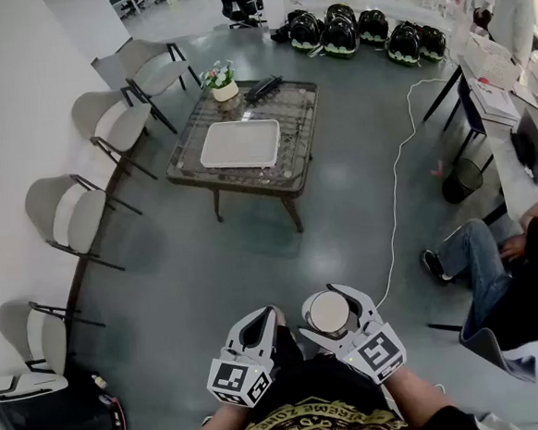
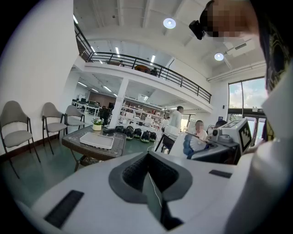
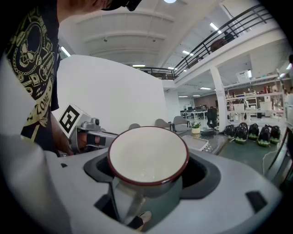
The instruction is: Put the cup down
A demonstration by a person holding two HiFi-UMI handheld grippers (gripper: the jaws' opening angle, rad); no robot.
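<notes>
right tool [image 1: 329,299]: clamped on cup [image 3: 147,155], over floor [image 1: 254,257], desk [image 1: 183,160] well apart; risk of drop, breakage if loosened early. left tool [image 1: 261,319]: closed, empty.

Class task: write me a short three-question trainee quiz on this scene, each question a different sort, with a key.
1. Which gripper holds the cup? A) left B) right
2. True or false: the fingers of the left gripper are together.
3. Fill in: on the low table lies a white ____.
Key: 1 B, the right gripper; 2 true; 3 tray.
</notes>
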